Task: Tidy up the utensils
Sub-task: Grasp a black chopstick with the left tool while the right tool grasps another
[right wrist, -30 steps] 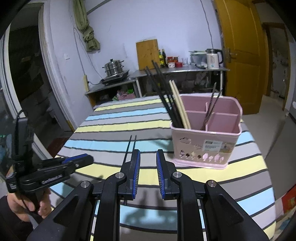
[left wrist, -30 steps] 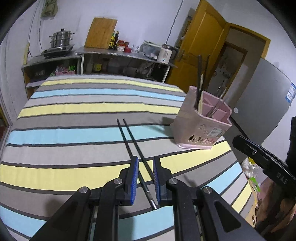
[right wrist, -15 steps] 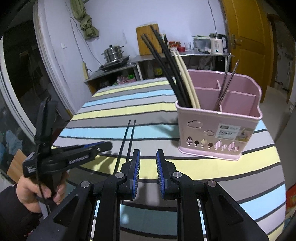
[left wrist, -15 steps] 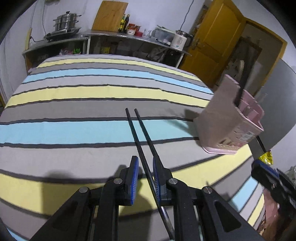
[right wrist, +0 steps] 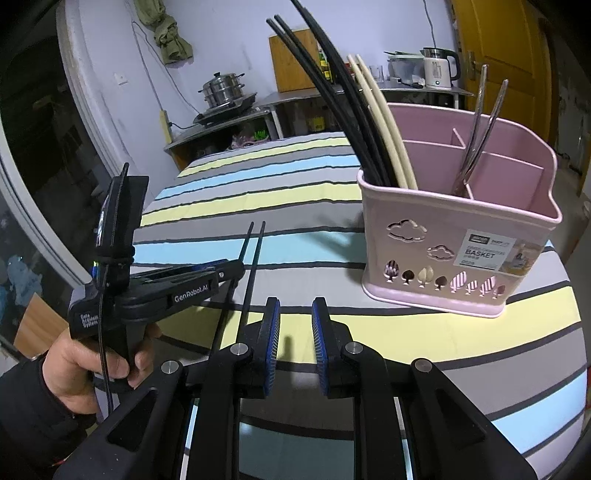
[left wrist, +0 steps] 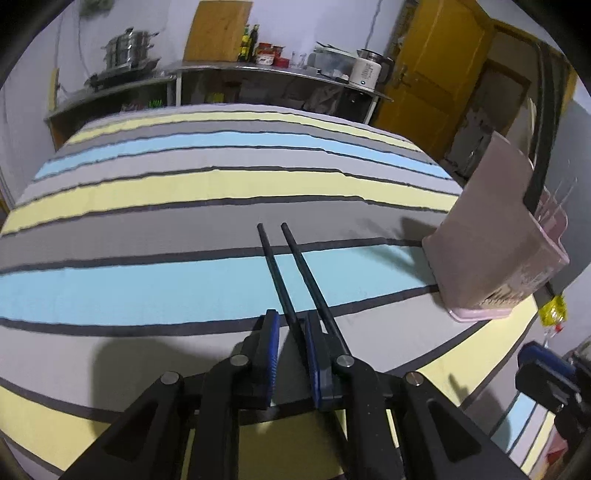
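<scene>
Two black chopsticks [left wrist: 291,273] [right wrist: 251,258] lie side by side on the striped tablecloth [left wrist: 147,288]. My left gripper [left wrist: 290,321] [right wrist: 232,269] is low over their near ends, jaws closing. The left stick runs between the blue pads with a gap still showing; the right stick passes outside the right finger [left wrist: 325,354]. A pink utensil basket [left wrist: 491,251] [right wrist: 458,236] stands to the right and holds black chopsticks [right wrist: 347,92], cream chopsticks [right wrist: 384,118] and metal utensils [right wrist: 476,133]. My right gripper [right wrist: 295,332] hovers open and empty in front of the basket.
A person's hand [right wrist: 85,362] holds the left gripper at the table's left edge. Behind the table a steel shelf [left wrist: 258,70] carries a pot [left wrist: 129,48], a wooden board [left wrist: 221,29] and a kettle [left wrist: 369,72]. A yellow door [left wrist: 443,66] is at the right.
My left gripper has dropped and slid forward along the chopsticks until one lies between its pads, and the pads have narrowed. My right gripper has sunk lower and nearer the basket.
</scene>
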Available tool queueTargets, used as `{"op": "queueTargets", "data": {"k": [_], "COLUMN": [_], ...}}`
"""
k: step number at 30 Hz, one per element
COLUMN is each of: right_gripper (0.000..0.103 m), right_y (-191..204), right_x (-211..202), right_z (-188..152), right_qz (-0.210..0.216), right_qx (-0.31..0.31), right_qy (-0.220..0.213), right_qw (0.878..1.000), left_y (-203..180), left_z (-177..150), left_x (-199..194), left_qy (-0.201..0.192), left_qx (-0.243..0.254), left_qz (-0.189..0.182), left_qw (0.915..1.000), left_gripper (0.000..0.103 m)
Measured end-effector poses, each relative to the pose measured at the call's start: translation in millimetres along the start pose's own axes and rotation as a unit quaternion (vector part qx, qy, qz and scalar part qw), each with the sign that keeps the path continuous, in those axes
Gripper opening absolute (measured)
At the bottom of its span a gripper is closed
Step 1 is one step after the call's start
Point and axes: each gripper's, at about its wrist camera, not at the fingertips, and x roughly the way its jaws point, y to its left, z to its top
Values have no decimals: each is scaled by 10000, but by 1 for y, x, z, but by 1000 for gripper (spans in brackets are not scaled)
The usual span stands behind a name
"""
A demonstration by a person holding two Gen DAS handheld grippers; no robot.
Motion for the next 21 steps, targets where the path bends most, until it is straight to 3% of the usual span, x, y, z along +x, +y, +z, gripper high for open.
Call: {"op": "queueTargets", "data": {"k": [9, 21], "right_gripper": [18, 18], "right_y": [17, 45], "right_x": [24, 98], "right_z": [5, 23], "right_qz": [124, 222], "right_qx": [-187, -465], "right_qy": [159, 574], "right_qw": [9996, 9970], "left_y": [26, 66], "left_z": [-10, -21], "left_x": [-14, -33], "left_qy": [71, 92], "left_qx": [30, -336], "left_qz": [5, 34], "left_qw": [10000, 9994], "left_gripper": [8, 9]}}
